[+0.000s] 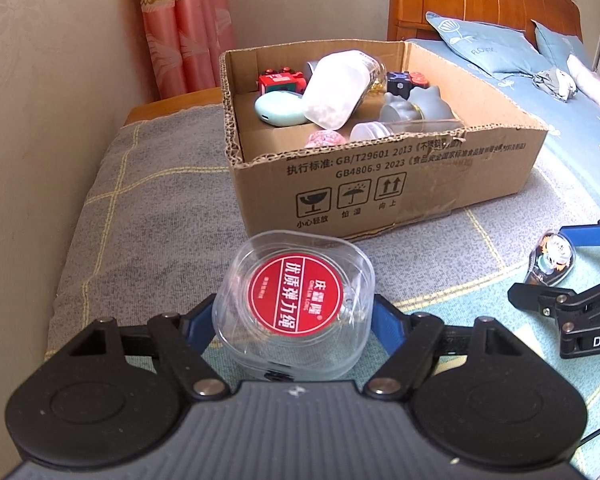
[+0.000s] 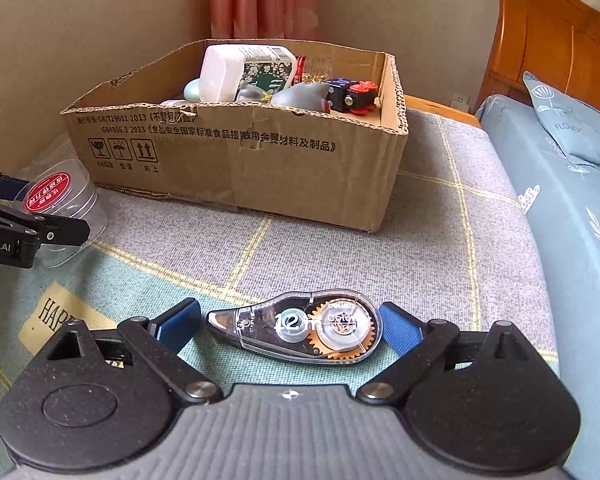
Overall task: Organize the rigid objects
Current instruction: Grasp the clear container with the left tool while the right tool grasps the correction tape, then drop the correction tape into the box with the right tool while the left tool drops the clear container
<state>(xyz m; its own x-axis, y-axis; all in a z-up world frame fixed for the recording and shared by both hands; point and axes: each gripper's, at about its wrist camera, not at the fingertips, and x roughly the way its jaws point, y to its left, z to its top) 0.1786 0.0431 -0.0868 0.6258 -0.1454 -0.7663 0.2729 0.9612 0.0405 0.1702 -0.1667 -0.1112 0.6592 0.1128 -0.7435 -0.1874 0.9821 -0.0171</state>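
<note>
Bedroom corner here, with a grey-and-teal checked blanket (image 2: 340, 216) spread over a bench next to a wooden-framed bed. The left gripper (image 1: 294, 316) has its blue pads squeezed onto both sides of a clear plastic case with a round red label (image 1: 294, 300), and the case sits just in front of the cardboard box (image 1: 380, 184), not inside it. The right gripper (image 2: 290, 330) is spread wide around a see-through correction tape dispenser (image 2: 296, 328) lying flat on the blanket; the left pad has a clear gap to the dispenser's pointed tip and the right pad is right up by the rounded end, though I can't tell whether it actually touches there. The box is well behind the dispenser and already has a pile of stuff in it: a white bottle (image 2: 244, 72) lying on its side, a mint-green oval thing (image 1: 278, 109), grey figurines, a red toy (image 1: 282, 80) and a dark cube with red buttons (image 2: 352, 94). Pink curtains (image 1: 188, 28) hang in the corner, and a blue pillow (image 1: 480, 44) rests on the bed.
</note>
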